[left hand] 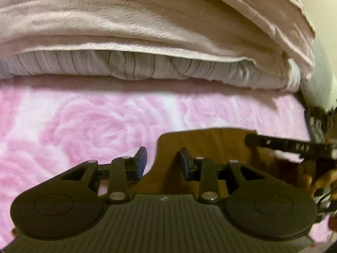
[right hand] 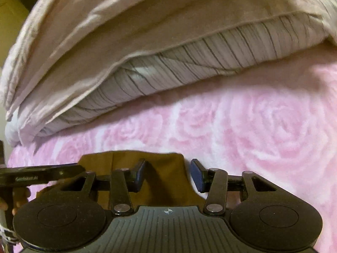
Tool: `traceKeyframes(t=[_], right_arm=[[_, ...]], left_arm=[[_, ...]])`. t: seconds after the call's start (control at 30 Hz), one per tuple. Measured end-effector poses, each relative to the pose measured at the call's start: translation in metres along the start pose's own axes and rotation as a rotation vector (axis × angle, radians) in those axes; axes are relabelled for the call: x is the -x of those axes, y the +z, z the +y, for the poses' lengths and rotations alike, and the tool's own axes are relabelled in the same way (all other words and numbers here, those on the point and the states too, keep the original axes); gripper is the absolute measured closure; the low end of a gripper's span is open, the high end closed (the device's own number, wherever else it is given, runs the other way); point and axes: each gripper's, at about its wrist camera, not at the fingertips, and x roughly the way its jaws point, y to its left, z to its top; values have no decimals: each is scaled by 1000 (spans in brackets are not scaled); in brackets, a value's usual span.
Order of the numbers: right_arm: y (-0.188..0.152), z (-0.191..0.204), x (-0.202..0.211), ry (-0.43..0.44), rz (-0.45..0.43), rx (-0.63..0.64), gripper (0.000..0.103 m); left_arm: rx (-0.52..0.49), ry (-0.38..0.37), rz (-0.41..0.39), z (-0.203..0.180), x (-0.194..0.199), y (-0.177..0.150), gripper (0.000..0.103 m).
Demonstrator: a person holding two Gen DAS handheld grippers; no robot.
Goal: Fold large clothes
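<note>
- Brown garment (left hand: pixel 210 147) lies flat on pink rose blanket (left hand: pixel 84 122), nearest, under both grippers.
- Left gripper (left hand: pixel 162 160): fingers part open, straddling the garment's edge, not pinching.
- Right gripper (right hand: pixel 168 174): part open over the cloth, no grip.
- Step looks like regrasping; next needs closing on an edge.
- Beyond: folded beige bedding (right hand: pixel 147 31).

I point my left black, blue-padded hand-held gripper (left hand: pixel 162 162) steeply downward, its jaws standing slightly apart. My right hand-held gripper (right hand: pixel 167 175) tilts downward likewise, jaws narrowly parted.
</note>
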Motion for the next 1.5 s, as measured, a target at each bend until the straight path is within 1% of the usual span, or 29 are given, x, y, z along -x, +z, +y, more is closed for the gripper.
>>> traceKeyframes(t=[0.03, 0.07, 0.13, 0.23, 0.3, 0.37, 0.4, 0.43, 0.47, 0.53, 0.57, 0.63, 0.7, 0.73, 0.77, 0.83, 0.9, 0.97, 1.0, 1.03, 1.1, 1.17, 1.2, 1.23, 1.27, 1.33, 1.4, 1.47, 1.5], right_arm=[[1, 2, 0, -1, -7, 28, 99], [0, 3, 1, -7, -8, 47, 99], [-5, 10, 12, -9, -56, 98, 99], [-24, 33, 52, -3, -172, 225, 99], [-53, 53, 87, 4, -242, 353, 99], [-84, 68, 109, 12, -225, 443, 99], [-103, 75, 117, 3, -187, 476, 99], [-119, 79, 120, -18, -123, 495, 96], [-133, 80, 118, -45, -31, 502, 91], [-152, 81, 111, -155, 100, 515, 87], [-156, 82, 112, -193, 115, 517, 85], [-151, 87, 126, -202, 67, 489, 84], [-138, 92, 142, -157, -29, 410, 83], [-130, 95, 144, -130, -74, 367, 82], [-123, 97, 143, -116, -104, 334, 82], [-113, 104, 129, -113, -120, 320, 80], [-115, 109, 104, -153, -101, 368, 80], [-134, 107, 76, -222, -13, 423, 79], [-147, 104, 69, -242, -20, 462, 79], [-156, 105, 74, -254, -61, 491, 79], [-158, 117, 82, -308, -57, 515, 79], [-162, 123, 100, -300, -115, 474, 79], [-169, 124, 109, -286, -130, 447, 79], [-175, 125, 112, -279, -112, 431, 79], [-184, 124, 111, -286, -64, 428, 79], [-202, 124, 112, -342, 12, 432, 79], [-223, 125, 135, -317, -16, 397, 79], [-247, 123, 159, -284, -1, 337, 79], [-263, 123, 169, -300, 17, 324, 79]], left_arm=[[0, -20, -4, -1, -2, 1, 92], [-16, -36, -9, -4, -3, 1, 99], [-69, -26, -39, -11, 1, -3, 98], [-140, -48, -163, -19, 30, -22, 98], [-195, -60, -243, -28, 57, -46, 98], [-259, -49, -252, -38, 78, -79, 98], [-292, -37, -232, -43, 83, -96, 98], [-322, -22, -188, -46, 84, -114, 98], [-346, -8, -134, -48, 83, -131, 97], [-375, 25, -79, -52, 83, -156, 93], [-381, 25, -67, -53, 87, -164, 93], [-344, 5, -98, -50, 104, -166, 92], [-282, -17, -172, -46, 121, -158, 92], [-255, -18, -225, -45, 127, -151, 91], [-242, -13, -252, -46, 128, -145, 91], [-265, -3, -259, -54, 117, -131, 91], [-351, 36, -224, -66, 94, -129, 91], [-411, 97, -127, -69, 66, -144, 90], [-434, 114, -145, -68, 61, -154, 89], [-461, 135, -182, -71, 63, -162, 89], [-462, 166, -193, -80, 74, -163, 89], [-424, 146, -258, -82, 91, -169, 89], [-411, 150, -264, -82, 97, -174, 89], [-404, 160, -256, -80, 104, -181, 89], [-398, 165, -244, -78, 108, -190, 89], [-389, 184, -202, -74, 118, -212, 89], [-367, 178, -179, -68, 136, -237, 89], [-331, 158, -154, -59, 157, -267, 89], [-324, 167, -132, -56, 165, -282, 89]])
